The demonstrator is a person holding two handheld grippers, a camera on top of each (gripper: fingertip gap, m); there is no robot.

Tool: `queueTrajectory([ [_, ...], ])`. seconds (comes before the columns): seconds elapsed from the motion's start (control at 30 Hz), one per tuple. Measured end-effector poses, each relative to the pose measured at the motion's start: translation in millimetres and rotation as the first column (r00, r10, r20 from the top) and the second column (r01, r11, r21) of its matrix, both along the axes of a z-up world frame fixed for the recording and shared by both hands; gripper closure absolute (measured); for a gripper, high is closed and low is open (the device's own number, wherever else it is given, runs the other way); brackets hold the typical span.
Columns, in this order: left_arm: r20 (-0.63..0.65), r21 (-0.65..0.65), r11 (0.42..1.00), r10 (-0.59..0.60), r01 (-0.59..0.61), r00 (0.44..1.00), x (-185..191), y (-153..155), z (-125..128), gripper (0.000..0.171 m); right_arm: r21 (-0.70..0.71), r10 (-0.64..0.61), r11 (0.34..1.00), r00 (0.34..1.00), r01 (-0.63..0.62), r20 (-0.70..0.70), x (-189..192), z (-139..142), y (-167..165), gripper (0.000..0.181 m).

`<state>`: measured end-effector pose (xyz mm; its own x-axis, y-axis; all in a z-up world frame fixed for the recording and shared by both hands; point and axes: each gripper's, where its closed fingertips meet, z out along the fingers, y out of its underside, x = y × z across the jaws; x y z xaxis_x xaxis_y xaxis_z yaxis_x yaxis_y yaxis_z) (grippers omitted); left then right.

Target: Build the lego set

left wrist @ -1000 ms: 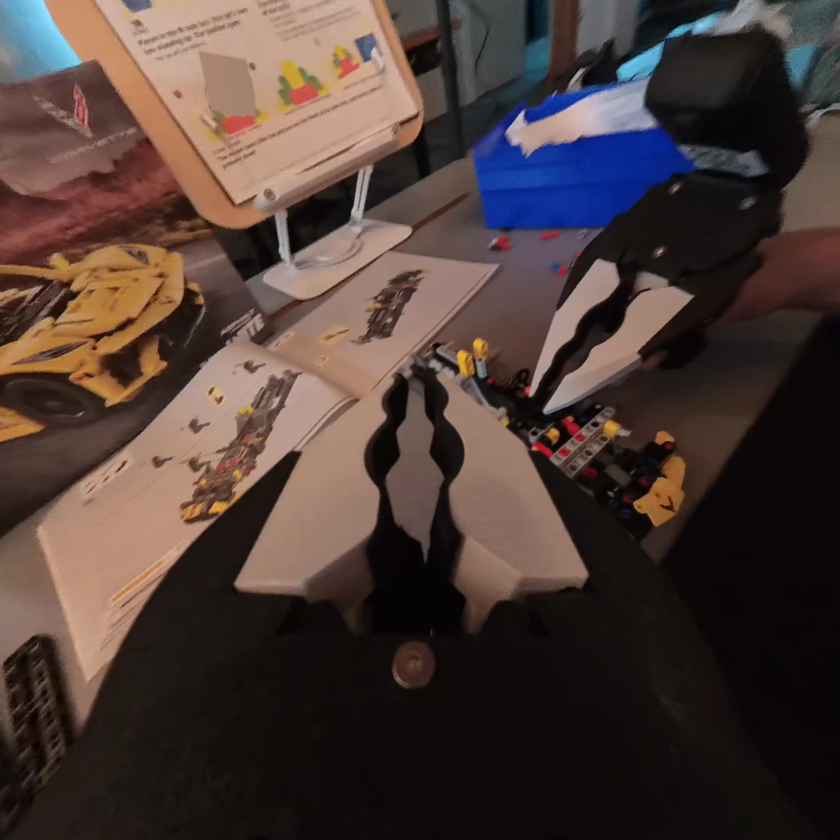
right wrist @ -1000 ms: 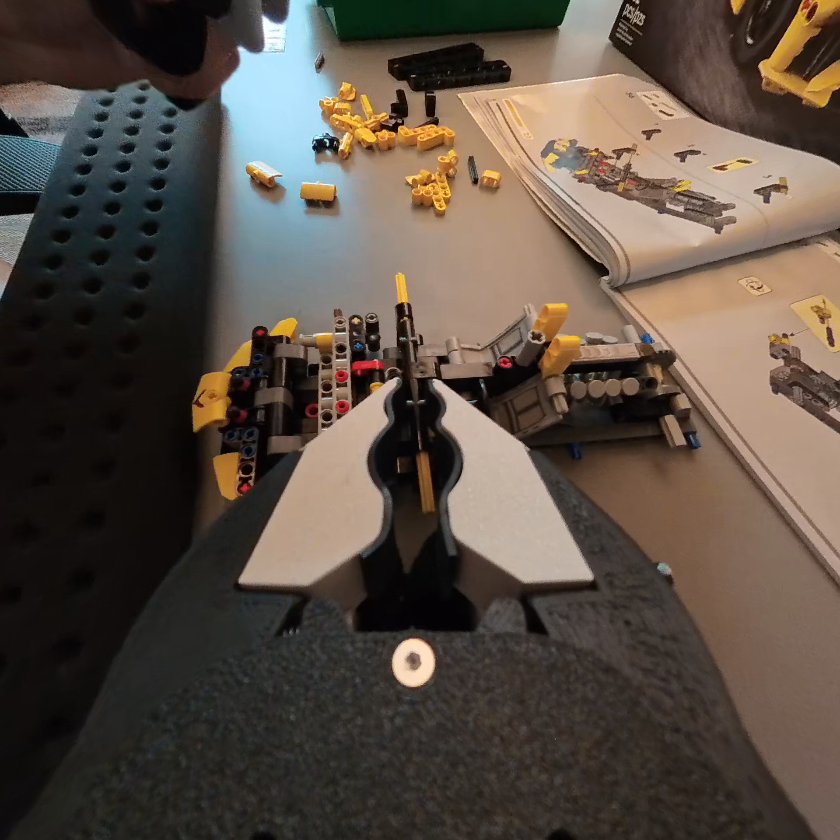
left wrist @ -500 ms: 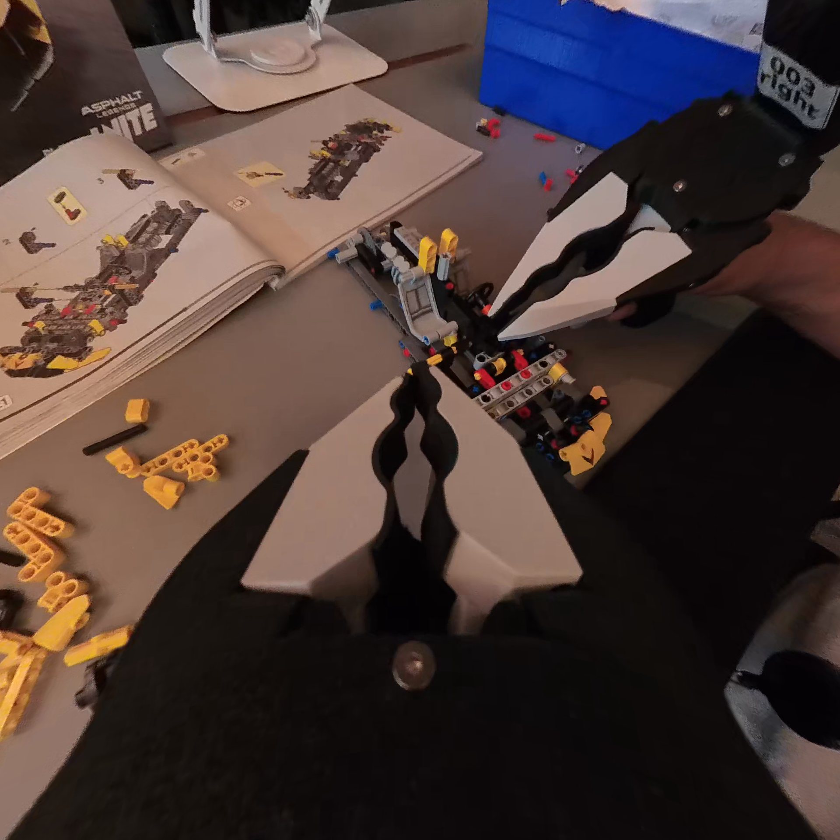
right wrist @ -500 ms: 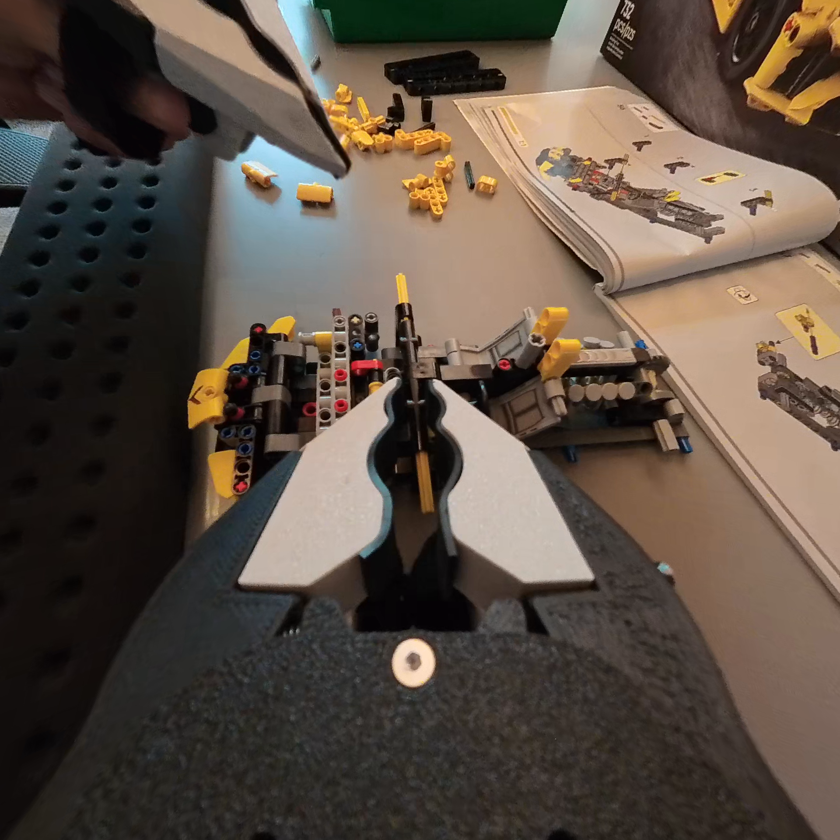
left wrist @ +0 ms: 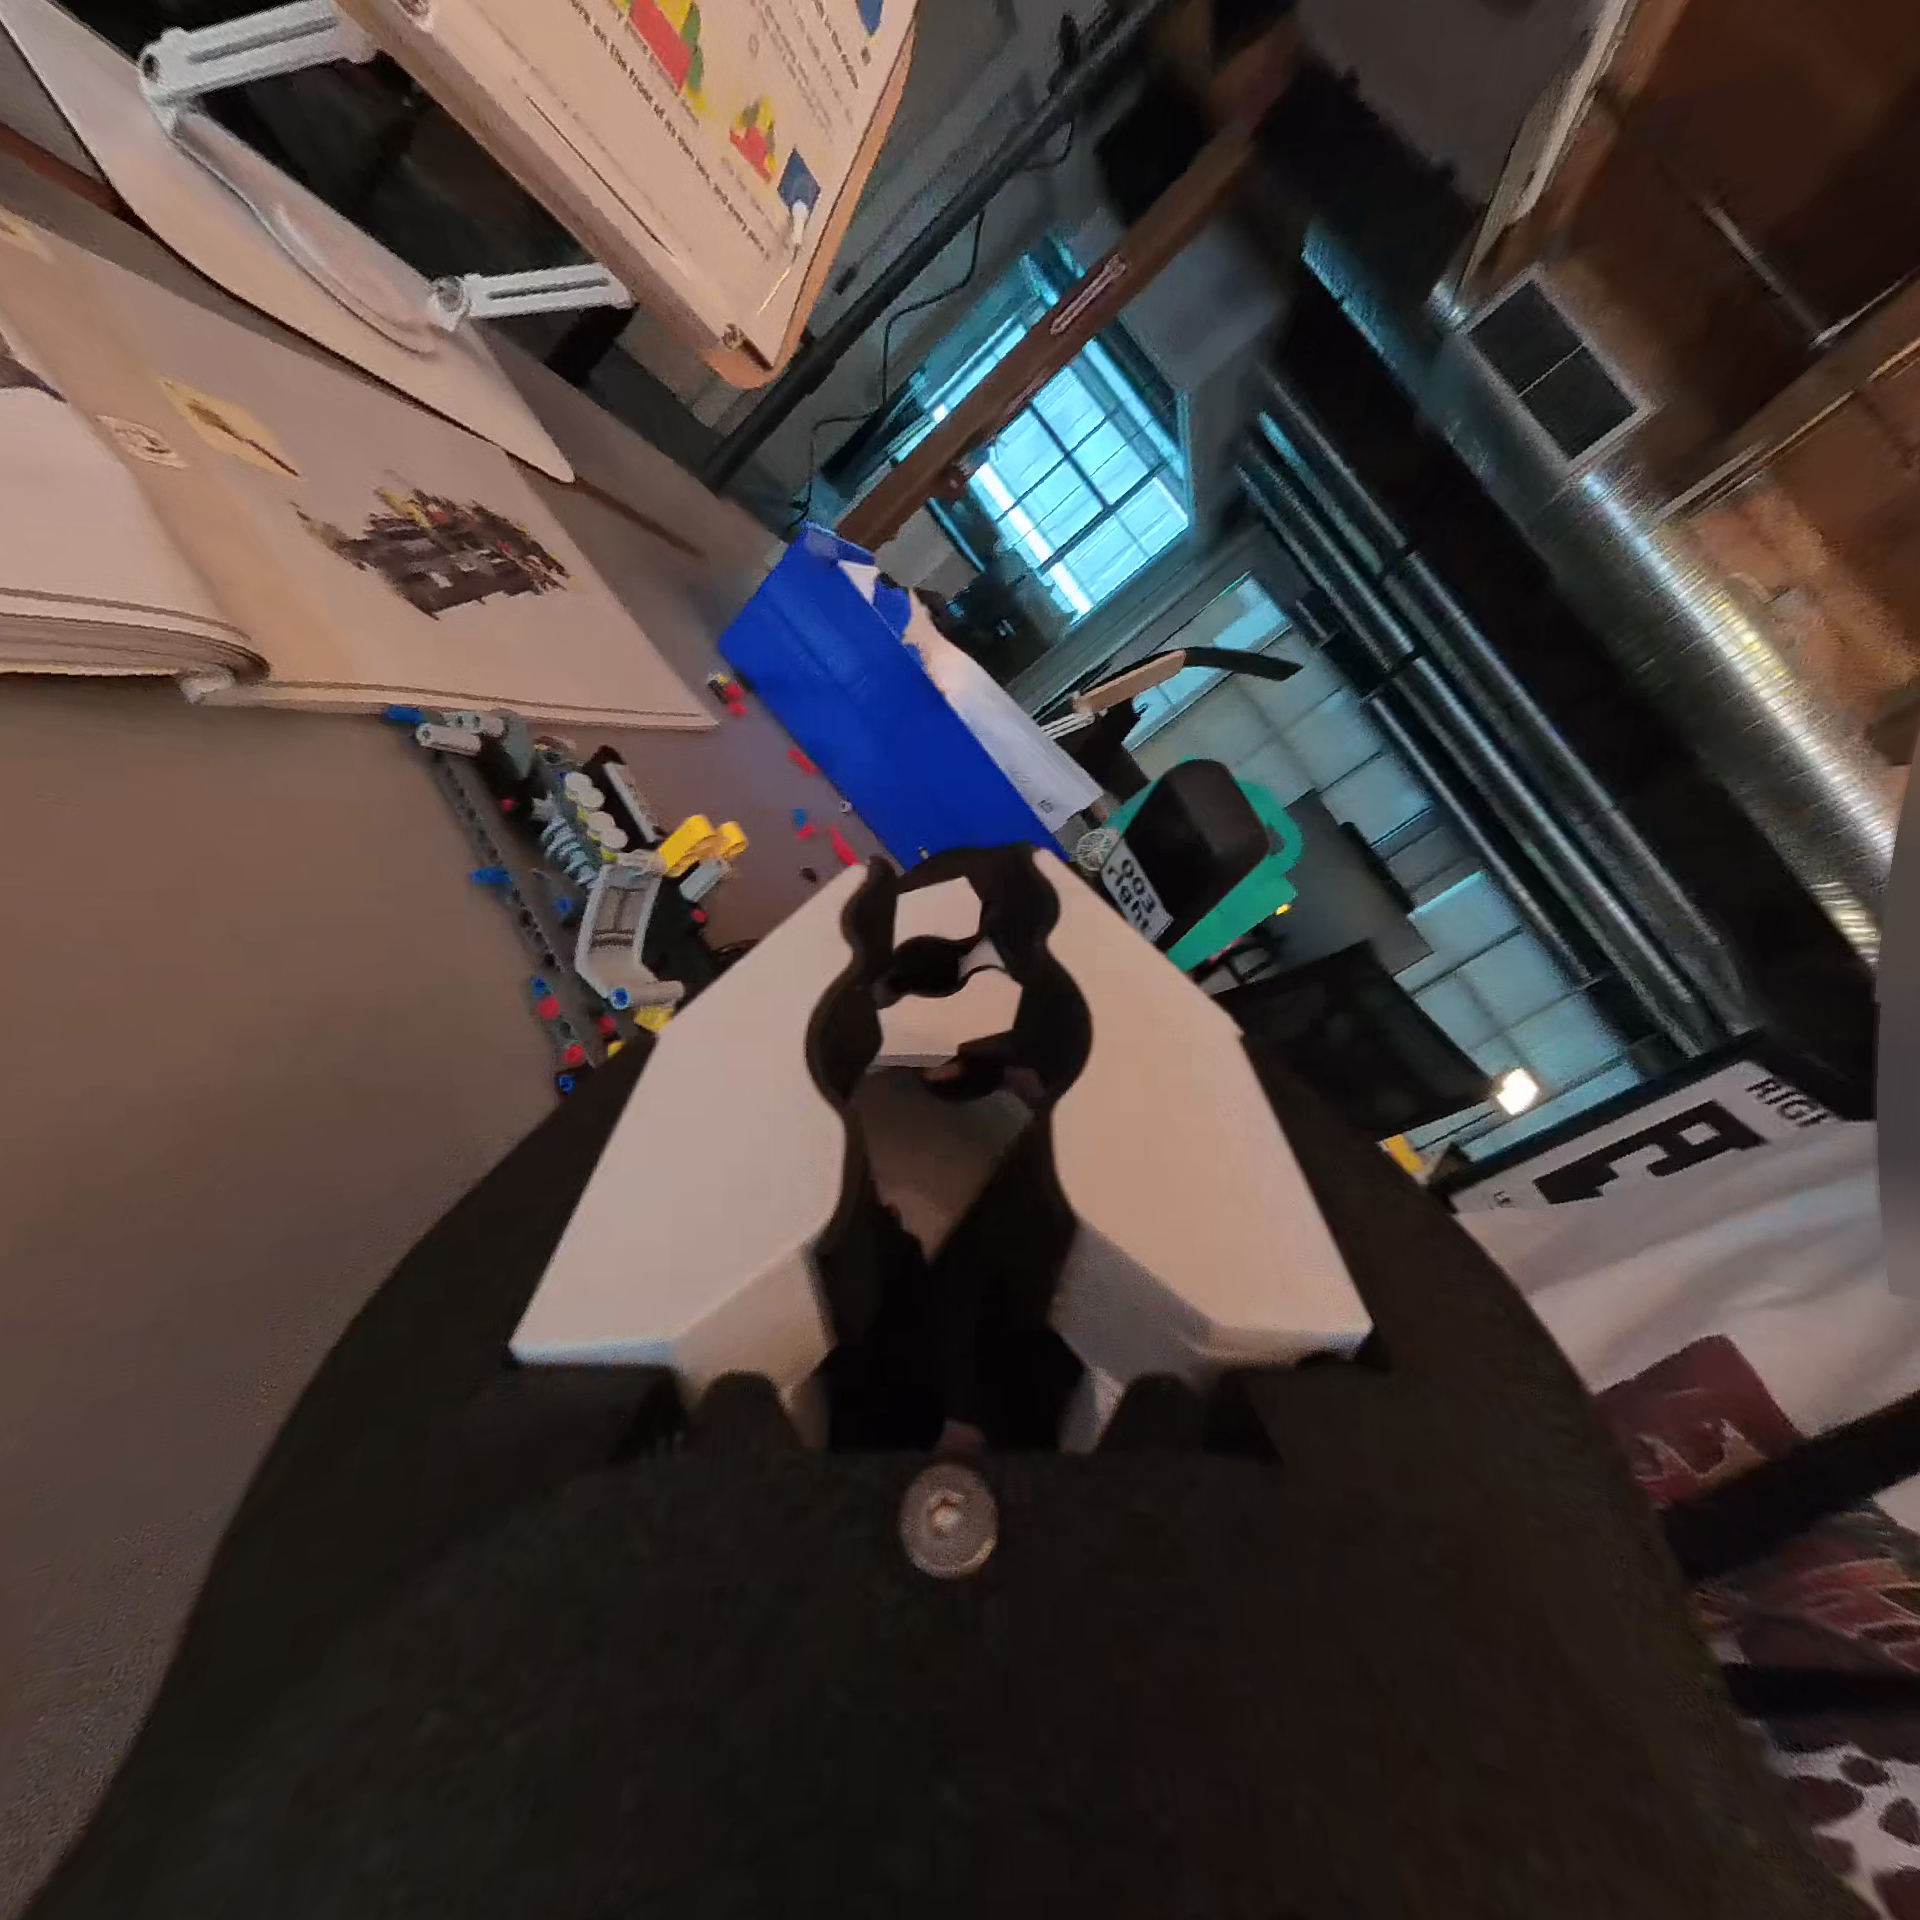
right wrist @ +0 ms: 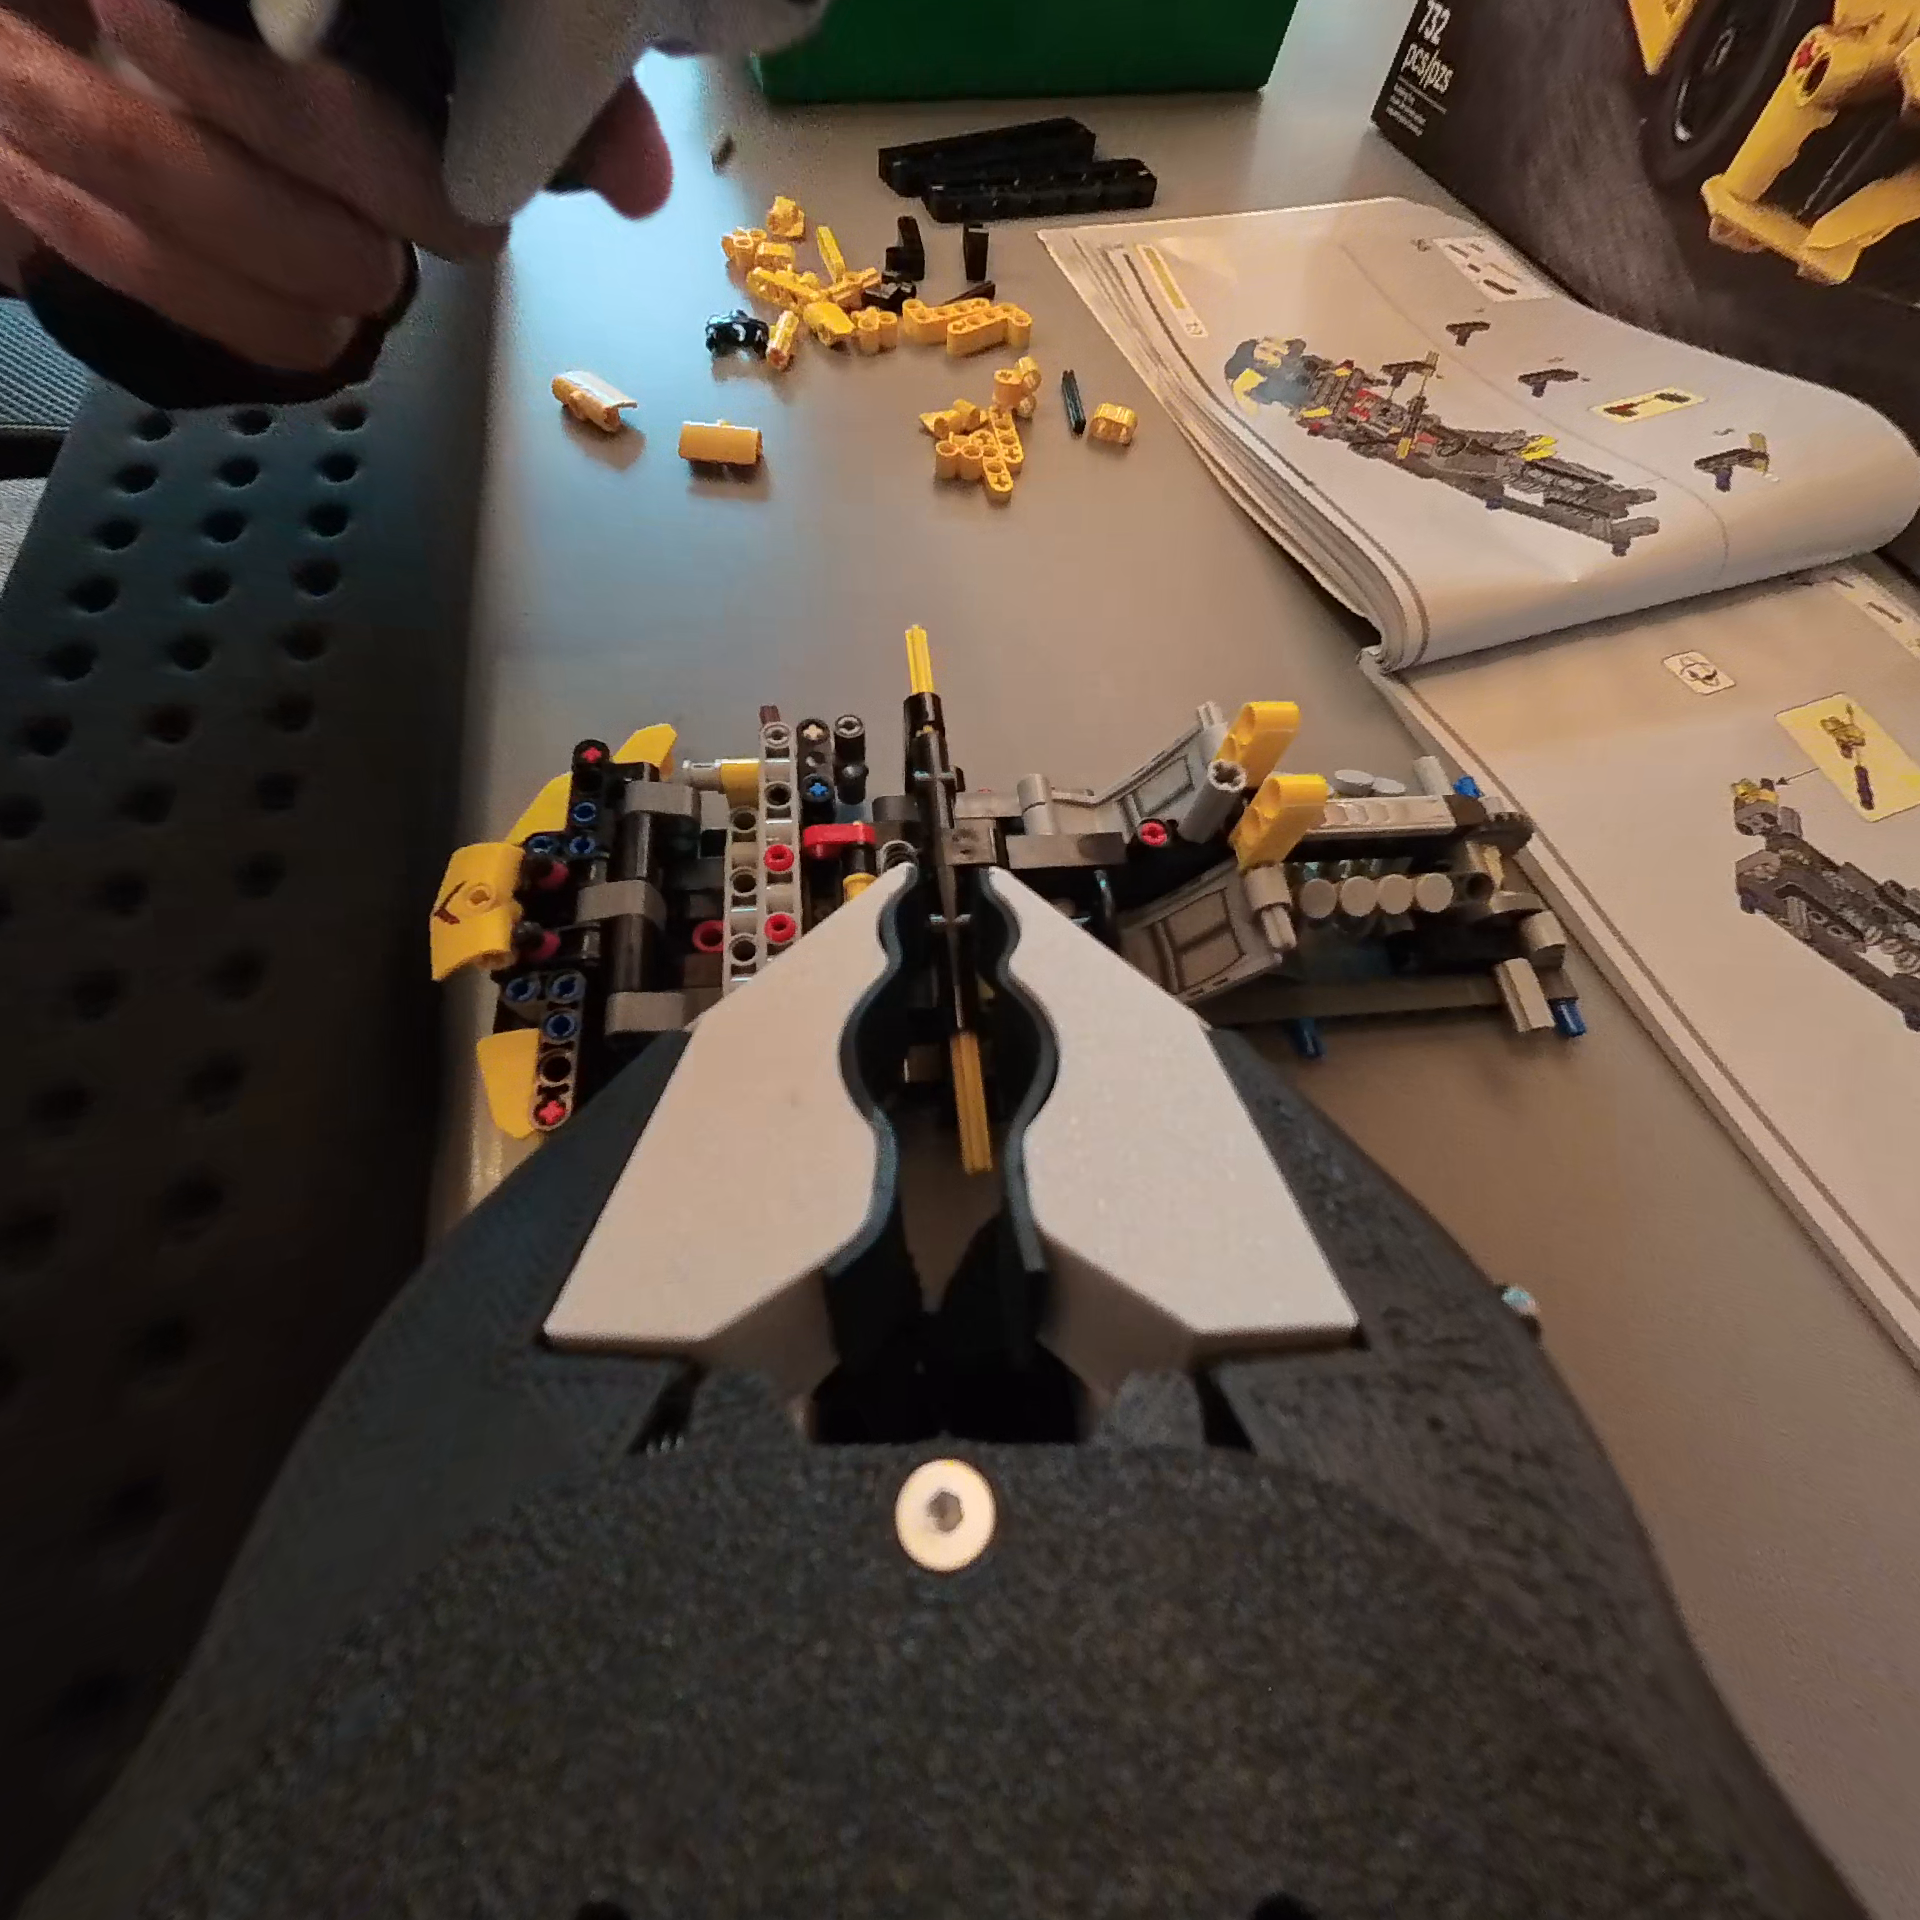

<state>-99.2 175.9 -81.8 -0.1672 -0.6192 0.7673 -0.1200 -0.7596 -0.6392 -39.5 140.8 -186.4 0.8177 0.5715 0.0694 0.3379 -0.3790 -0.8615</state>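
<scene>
My right claw stays clenched on the black-and-yellow axle rod of the half-built grey, black and yellow lego chassis on the grey table. My left claw, closed and empty, has swung sideways off the loose yellow pieces, so the next part remains unfetched.

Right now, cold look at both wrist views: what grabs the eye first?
The half-built lego chassis lying across the grey table in the right wrist view, with the right gripper shut on its black-and-yellow axle assembly. Behind it, loose yellow pieces and the open instruction booklet at right. The left wrist view is tilted hard, its left gripper near the blue bin.
</scene>
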Motion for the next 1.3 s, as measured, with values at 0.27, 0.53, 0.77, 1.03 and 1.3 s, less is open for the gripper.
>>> queueTrajectory([
  [0.27, 0.014, 0.021, 1.000, 0.022, -0.022, 1.000, -6, -6, 9, 0.171, 0.004, 0.000, 1.000, 1.000, 0.000, 0.005, -1, 0, 0, 0.173],
  [0.53, 0.061, -0.084, 0.996, 0.005, 0.000, 0.998, -13, -7, 16, 0.171, 0.006, 0.000, 1.000, 1.000, 0.000, 0.004, -1, 0, 0, 0.173],
  [0.77, 0.019, -0.046, 0.999, 0.011, -0.010, 1.000, -9, -5, 5, 0.171, 0.006, 0.001, 1.000, 1.000, -0.001, 0.003, -1, 0, 0, 0.173],
  [1.03, -0.174, 0.187, 0.979, 0.115, -0.082, 0.978, -4, 5, -26, 0.151, 0.006, 0.003, 1.000, 1.000, -0.003, 0.001, -1, 0, 0, 0.173],
  [1.3, -0.282, 0.576, 0.800, 0.386, -0.167, 0.878, -20, 41, -35, 0.144, 0.005, 0.003, 1.000, 1.000, -0.003, -0.003, -1, 0, 0, 0.173],
])
